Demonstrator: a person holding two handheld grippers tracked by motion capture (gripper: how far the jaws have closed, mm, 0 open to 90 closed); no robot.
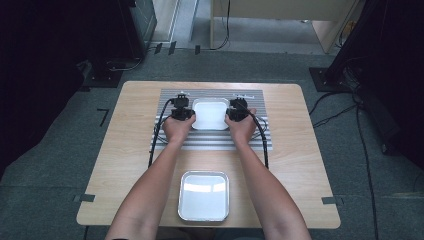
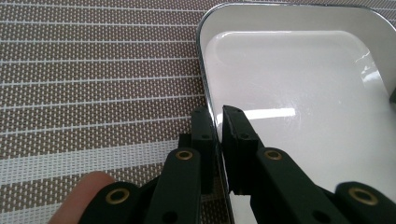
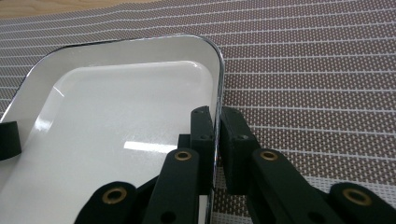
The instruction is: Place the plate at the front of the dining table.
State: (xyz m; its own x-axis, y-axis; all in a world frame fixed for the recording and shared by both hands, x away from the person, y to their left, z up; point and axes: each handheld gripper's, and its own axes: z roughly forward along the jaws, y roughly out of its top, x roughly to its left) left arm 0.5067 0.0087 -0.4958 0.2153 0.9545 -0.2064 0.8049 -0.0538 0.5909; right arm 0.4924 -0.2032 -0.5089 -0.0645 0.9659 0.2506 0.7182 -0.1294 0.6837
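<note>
A white enamel tray [image 1: 210,114] rests on a striped woven mat [image 1: 215,140] at the middle of the table. My left gripper [image 1: 186,114] is shut on the tray's left rim, and my right gripper [image 1: 233,115] is shut on its right rim. In the left gripper view the jaws of my left gripper [image 2: 218,116] pinch the tray rim [image 2: 201,56], one jaw inside and one outside. In the right gripper view my right gripper [image 3: 217,116] clamps the tray rim [image 3: 218,60] the same way. The tray [image 3: 116,121] holds nothing.
A second white tray [image 1: 203,195] with a metal rim sits near the table's front edge, between the person's forearms. The wooden table [image 1: 125,150] stands on grey carpet. Cables trail from both grippers over the mat.
</note>
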